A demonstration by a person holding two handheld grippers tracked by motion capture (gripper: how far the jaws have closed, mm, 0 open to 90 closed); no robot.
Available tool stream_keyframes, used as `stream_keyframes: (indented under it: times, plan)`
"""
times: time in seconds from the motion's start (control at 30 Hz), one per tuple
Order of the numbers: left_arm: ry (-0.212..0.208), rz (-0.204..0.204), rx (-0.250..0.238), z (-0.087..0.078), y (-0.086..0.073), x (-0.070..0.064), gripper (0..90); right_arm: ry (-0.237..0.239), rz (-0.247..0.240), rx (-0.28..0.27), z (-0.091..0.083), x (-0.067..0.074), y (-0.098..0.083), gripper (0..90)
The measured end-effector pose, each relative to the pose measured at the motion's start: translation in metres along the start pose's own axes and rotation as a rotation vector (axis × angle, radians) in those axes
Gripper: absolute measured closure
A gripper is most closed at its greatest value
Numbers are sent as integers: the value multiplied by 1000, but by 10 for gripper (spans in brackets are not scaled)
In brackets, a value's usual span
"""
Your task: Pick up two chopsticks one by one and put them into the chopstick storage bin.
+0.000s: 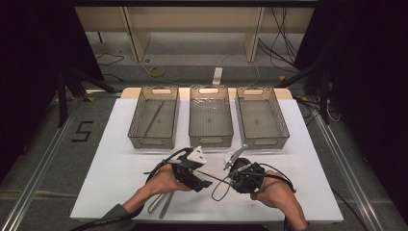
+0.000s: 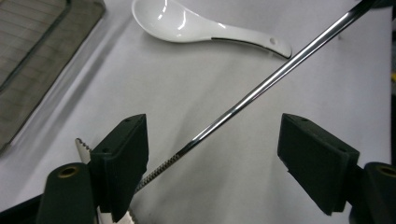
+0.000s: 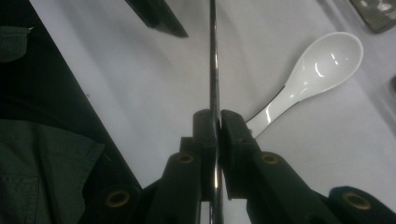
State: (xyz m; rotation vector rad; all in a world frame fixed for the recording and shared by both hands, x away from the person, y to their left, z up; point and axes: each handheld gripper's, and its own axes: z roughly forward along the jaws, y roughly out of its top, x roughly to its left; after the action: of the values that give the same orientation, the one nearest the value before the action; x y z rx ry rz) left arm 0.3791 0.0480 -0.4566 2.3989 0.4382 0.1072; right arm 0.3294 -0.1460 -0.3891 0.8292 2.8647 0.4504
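The white table top (image 1: 120,183) carries three grey mesh trays in a row along its far edge. The left tray (image 1: 153,117) already holds one thin rod lying diagonally; the middle tray (image 1: 210,117) and right tray (image 1: 262,117) appear bare. Judged from this, sorting has begun but most of it remains.

Near the front edge, at its middle, both hands work close together. The right gripper (image 3: 217,122) has its jaws pressed together on a metal chopstick (image 3: 214,65), pinching it partway along its length. The left gripper (image 2: 212,154) has its jaws spread wide, one on each side of the chopstick (image 2: 252,95), with no pad touching it. I judge this a hand-over in progress: the left grip is not yet made, and the chopstick is not yet in any tray.

The chopstick is held clear of the surface, its long axis running roughly parallel to the front edge, from the right gripper (image 1: 239,169) across to the left gripper (image 1: 202,179); its ridged tip lies at the left gripper's end.

A white ceramic soup spoon (image 2: 196,25) lies on the surface beyond the grippers, uncollected. Two pale utensil handles (image 1: 161,204) rest near the front edge under the left forearm, also awaiting sorting.
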Motion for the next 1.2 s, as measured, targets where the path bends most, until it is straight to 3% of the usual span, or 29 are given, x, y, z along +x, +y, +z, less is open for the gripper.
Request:
stream_keyframes:
  times: [0.67, 0.8, 0.9, 1.0, 1.2]
  plan:
    - [-25, 167, 49, 10, 20, -11, 557, 3, -25, -13, -10, 1, -3, 858]
    - [-37, 185, 42, 6, 25, -11, 658, 5, -25, -18, -13, -1, -5, 858]
    - [-37, 208, 39, 1, 27, -12, 680, 12, -30, -32, -15, -2, -6, 857]
    - [-24, 261, 54, -4, 28, -16, 711, 23, -42, -40, -17, -3, -7, 856]
    - [-55, 339, 83, -13, 28, -25, 790, 36, -65, -66, -20, -9, -11, 819]
